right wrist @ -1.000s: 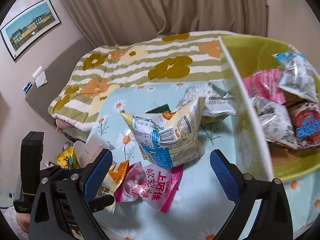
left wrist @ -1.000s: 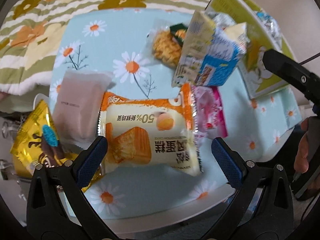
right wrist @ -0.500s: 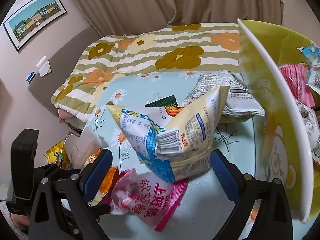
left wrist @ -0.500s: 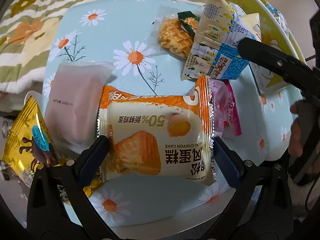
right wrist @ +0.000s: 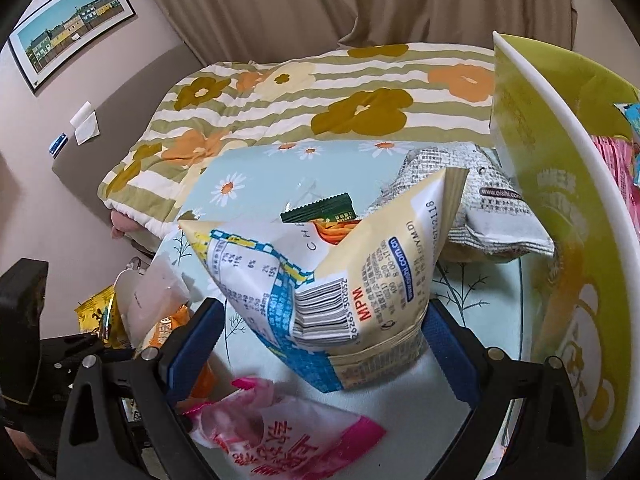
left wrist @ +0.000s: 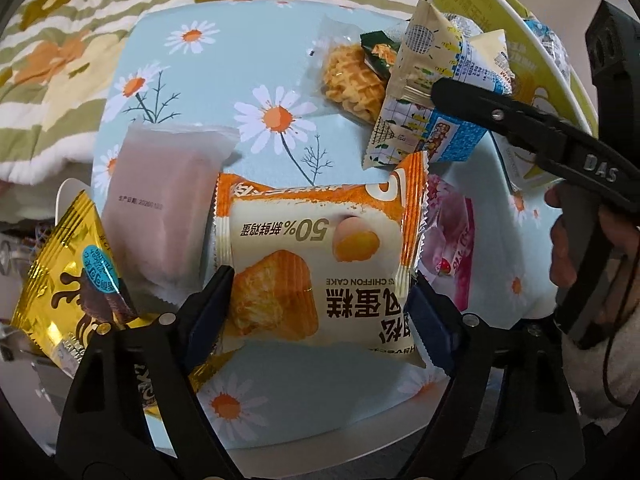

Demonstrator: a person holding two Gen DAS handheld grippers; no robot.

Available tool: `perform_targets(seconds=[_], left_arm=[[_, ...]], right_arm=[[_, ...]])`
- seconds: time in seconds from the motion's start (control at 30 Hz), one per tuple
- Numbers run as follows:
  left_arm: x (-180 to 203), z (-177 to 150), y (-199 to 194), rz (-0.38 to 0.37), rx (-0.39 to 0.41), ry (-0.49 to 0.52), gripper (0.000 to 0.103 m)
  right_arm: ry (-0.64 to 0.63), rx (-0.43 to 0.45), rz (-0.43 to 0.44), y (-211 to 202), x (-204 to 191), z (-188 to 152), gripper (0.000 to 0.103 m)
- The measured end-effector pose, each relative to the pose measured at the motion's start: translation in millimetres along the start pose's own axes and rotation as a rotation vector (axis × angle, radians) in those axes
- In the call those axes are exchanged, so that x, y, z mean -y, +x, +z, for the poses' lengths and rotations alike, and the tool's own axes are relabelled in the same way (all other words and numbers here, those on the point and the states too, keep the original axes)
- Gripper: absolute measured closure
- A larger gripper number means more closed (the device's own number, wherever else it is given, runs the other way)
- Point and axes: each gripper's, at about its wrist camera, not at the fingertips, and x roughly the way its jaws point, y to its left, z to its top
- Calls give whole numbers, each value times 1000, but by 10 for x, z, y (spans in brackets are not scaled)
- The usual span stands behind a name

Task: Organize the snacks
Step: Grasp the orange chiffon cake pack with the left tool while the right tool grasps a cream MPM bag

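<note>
My left gripper has its blue pads against both sides of an orange-and-white chiffon cake packet lying on the daisy-print table. My right gripper straddles the bottom of a cream-and-blue snack bag; the right pad touches it, the left pad stands slightly apart. That bag also shows in the left wrist view. A yellow-green bin holding snack packs stands at the right.
A pale pink packet and a gold chocolate packet lie left of the cake. A waffle packet lies behind it. A pink candy bag lies under my right gripper. A grey newsprint bag leans on the bin.
Both grippers moved forward onto their packets. The left jaws narrowed until the pads met the cake packet. The right jaws came around the cream-and-blue bag.
</note>
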Motion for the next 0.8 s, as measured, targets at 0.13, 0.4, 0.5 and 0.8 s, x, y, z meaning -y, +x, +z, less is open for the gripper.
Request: perform_targets(seconds=[0.13, 0.4, 0.5, 0.8], left_arm=[[-1, 1, -32, -12, 7, -8, 22], [-17, 28, -126, -36, 20, -17, 22], [-15, 39, -173, -47, 27, -13, 22], [36, 23, -270, -50, 48, -2, 22]], right_arm=[[-29, -6, -23, 60, -26, 0, 5], [-62, 14, -41, 29, -57, -6, 21], [-66, 27, -50, -15, -76, -9, 28], [-47, 59, -44, -153, -58, -14, 51]])
